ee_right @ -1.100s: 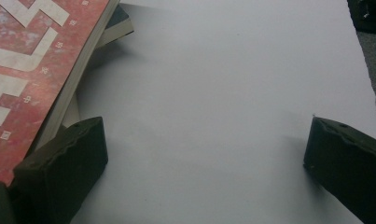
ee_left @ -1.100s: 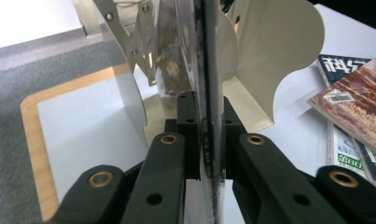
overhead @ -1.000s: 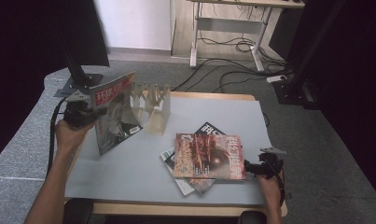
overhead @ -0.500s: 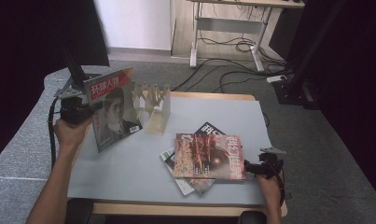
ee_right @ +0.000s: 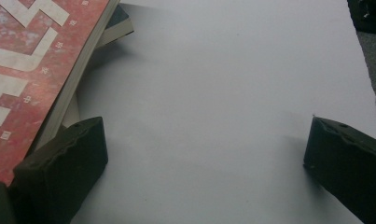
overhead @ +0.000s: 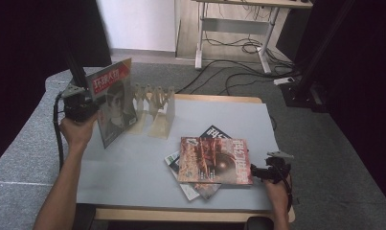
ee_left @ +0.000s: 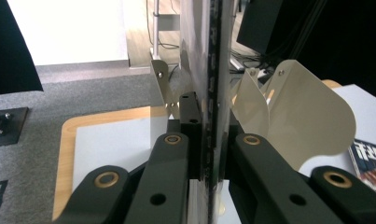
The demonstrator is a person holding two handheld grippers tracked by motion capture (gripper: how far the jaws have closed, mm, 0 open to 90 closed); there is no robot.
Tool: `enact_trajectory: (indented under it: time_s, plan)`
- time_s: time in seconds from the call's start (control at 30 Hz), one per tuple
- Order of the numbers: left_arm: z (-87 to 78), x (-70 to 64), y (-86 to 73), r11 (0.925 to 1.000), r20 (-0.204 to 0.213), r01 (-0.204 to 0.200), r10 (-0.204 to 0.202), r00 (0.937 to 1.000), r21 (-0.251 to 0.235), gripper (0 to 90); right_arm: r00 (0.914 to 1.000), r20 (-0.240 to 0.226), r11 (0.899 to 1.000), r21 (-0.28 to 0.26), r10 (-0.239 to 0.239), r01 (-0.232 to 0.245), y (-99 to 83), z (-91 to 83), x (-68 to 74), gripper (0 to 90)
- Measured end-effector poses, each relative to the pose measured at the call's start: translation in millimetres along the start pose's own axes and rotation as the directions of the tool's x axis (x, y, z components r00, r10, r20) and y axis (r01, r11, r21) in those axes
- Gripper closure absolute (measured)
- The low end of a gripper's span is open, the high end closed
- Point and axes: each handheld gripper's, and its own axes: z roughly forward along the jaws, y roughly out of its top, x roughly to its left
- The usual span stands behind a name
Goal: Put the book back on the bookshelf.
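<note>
1. Magazine (overhead: 115,103), portrait cover w/ red title: held upright, slightly tilted, over the far-left part of the surface (overhead: 133,167), just left of the beige slotted rack (overhead: 154,110). Bottom corner sits low, near the surface; can't tell if it touches.
2. Left tool (overhead: 92,103): jaws clamped tight on the mag's edge. In the left gripper view the mag (ee_left: 212,93) runs edge-on between the two black jaws, no gap visible, w/ the rack's curved dividers (ee_left: 293,116) right behind it.
3. Progress, my read: work looks like filing mags into the rack. One mag is lifted and stood up next to the rack, not yet in a slot. Rack slots look empty from the high view. So roughly the first mag is mid-way; insertion is left, then the rest of the pile.
4. Pile (overhead: 212,160) near the right-front of the surface: red-cover mag (overhead: 214,160) on top; at least 3 mags in it, maybe 4, lower ones mostly hidden.
5. Right tool (overhead: 260,171): resting on the surface just beside the pile's right edge, jaws spread wide, holding nothing. Right gripper view shows the red cover's edge (ee_right: 41,65) just by one jaw, bare surface between the jaws.
6. Count: 1 mag in hand, 3–4 in the pile, 1 rack, 2 tools.
</note>
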Motion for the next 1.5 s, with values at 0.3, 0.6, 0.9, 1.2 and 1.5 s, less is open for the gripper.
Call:
enact_trajectory:
  time_s: [0.3, 0.6, 0.9, 1.2, 1.5]
  plan:
    - [18.4, -14.5, -8.4, 0.9976, -0.019, -0.045, 0.044, 0.9988, -0.053, 86.9, 1.0, -0.001, 1.0, 0.0, 0.001, -0.001, 0.0, 0.0, -0.1, 0.0]
    - [18.8, -6.5, -25.6, 0.9968, 0.022, -0.067, 0.068, 0.9974, -0.043, 85.5, 1.0, 0.0, 1.0, 0.0, 0.0, 0.0, 0.0, 0.1, -0.1, 0.0]
    - [10.8, 3.9, -26.5, 0.9979, 0.071, -0.056, 0.054, 0.996, 0.032, 80.4, 1.0, 0.0, 1.0, 0.0, 0.0, 0.0, 0.0, 0.1, 0.0, 0.0]
    - [5.6, 4.9, -17.3, 0.987, 0.075, -0.061, 0.05, 0.9959, 0.149, 80.1, 1.0, 0.0, 1.0, 0.0, 0.0, 0.0, 0.0, 0.0, 0.0, 0.0]
    - [0.1, 1.8, -14.4, 0.9817, 0.015, -0.032, 0.03, 0.9994, 0.187, 86.8, 1.0, 0.0, 1.0, 0.0, 0.0, 0.0, 0.0, 0.0, 0.0, 0.0]
